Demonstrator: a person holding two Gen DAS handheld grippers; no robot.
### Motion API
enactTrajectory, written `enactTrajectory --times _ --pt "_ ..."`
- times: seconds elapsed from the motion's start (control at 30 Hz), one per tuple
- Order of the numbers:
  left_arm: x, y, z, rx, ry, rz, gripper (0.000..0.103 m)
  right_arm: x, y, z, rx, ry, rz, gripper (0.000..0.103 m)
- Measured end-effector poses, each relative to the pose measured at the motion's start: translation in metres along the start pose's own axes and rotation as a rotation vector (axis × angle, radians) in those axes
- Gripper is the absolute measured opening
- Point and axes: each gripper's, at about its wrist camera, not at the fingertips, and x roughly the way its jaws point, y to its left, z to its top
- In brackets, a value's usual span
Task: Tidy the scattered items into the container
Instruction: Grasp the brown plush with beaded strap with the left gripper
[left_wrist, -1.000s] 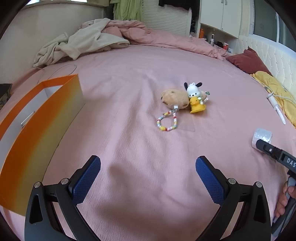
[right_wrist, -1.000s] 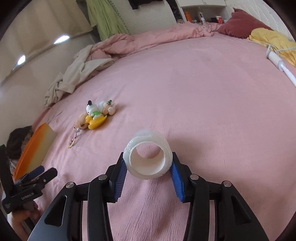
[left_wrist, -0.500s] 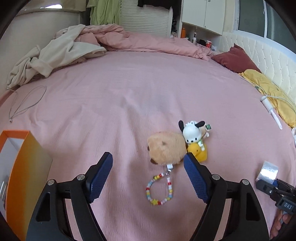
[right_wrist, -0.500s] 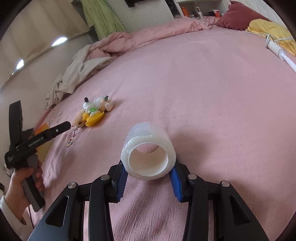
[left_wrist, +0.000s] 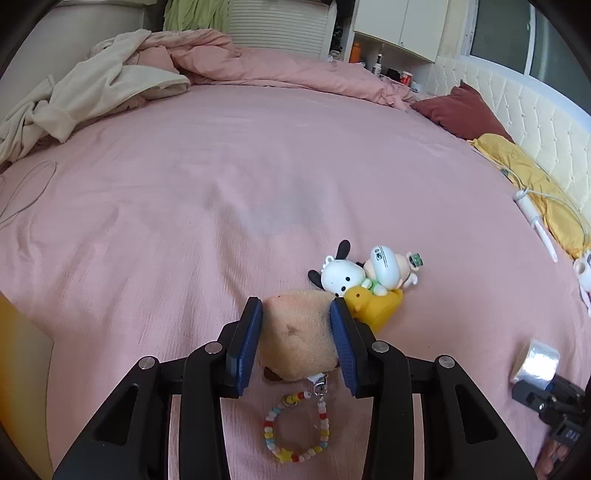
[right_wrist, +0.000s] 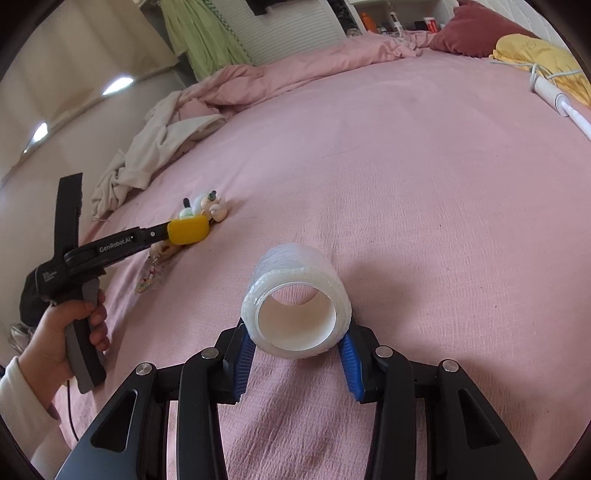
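My left gripper (left_wrist: 296, 314) is shut on a tan plush keychain (left_wrist: 299, 338) lying on the pink bed; its bead loop (left_wrist: 295, 428) trails toward me. A white dog figure (left_wrist: 338, 278), a yellow duck (left_wrist: 373, 302) and a small capped figure (left_wrist: 388, 271) lie touching just beyond it. My right gripper (right_wrist: 297, 332) is shut on a clear tape roll (right_wrist: 295, 299), held just above the bedsheet; the roll also shows in the left wrist view (left_wrist: 535, 362). The orange container's edge (left_wrist: 20, 354) shows at the far left.
Crumpled beige and pink bedding (left_wrist: 110, 81) lies at the back left. A maroon pillow (left_wrist: 461, 114), yellow cloth (left_wrist: 528, 173) and a white wand with cable (left_wrist: 535, 221) lie at the right. A thin cord (left_wrist: 26, 192) lies at the left.
My left gripper moved forward to the plush keychain and closed on it. The right gripper stays shut on the tape roll, nearly still.
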Motion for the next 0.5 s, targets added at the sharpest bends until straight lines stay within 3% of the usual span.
enactTrajectory --times 0.13,0.4,0.5 --pt "-0.006 -0.012 -0.007 0.089 0.015 0.042 0.04 0.001 0.0 0.0 0.003 -0.001 0.0 0.041" --pt "-0.018 -0.015 -0.017 0.122 -0.005 0.06 0.039 0.001 0.0 0.0 -0.002 0.0 0.001 0.041" --pt "-0.016 -0.014 -0.016 0.12 0.002 0.066 0.041 0.001 0.004 0.0 -0.021 0.003 -0.006 0.048"
